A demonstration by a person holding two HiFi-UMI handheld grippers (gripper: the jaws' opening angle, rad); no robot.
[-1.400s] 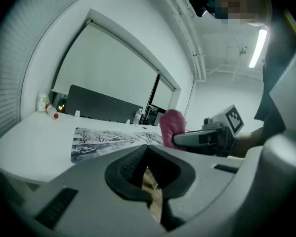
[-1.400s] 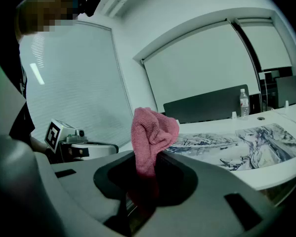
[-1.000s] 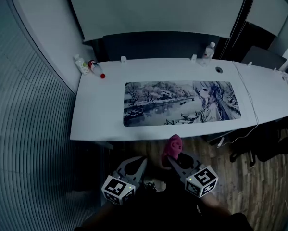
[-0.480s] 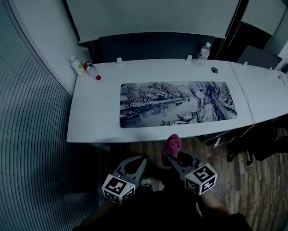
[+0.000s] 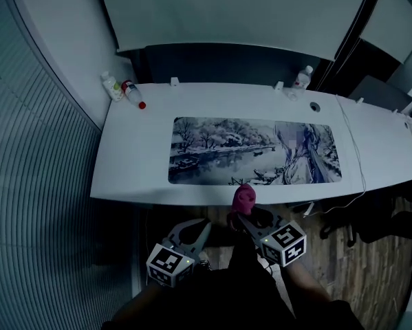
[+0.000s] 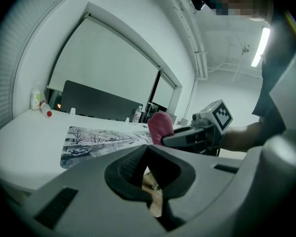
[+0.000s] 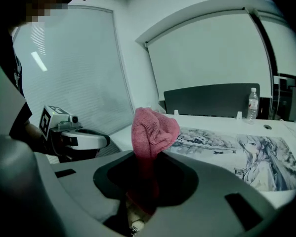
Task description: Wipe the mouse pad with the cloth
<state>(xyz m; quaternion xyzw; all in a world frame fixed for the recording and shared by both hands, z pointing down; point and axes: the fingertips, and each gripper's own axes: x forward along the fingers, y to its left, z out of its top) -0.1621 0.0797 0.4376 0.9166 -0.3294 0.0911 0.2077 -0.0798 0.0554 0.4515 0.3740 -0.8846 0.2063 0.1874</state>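
We log the cloth as pink, with a knit texture. The mouse pad has a grey-and-white monochrome print: snowy trees and water over one half, an anime-style figure on the other. Desk is plain white. Left gripper and right gripper have grey bodies, and each cube carries black-and-white square markers. Back panel is dark grey. We note a red-capped bottle, a green-labelled bottle and a clear bottle with a white cap. Floor is brown wood planks. Side wall is grey-blue with fine ribbed stripes.
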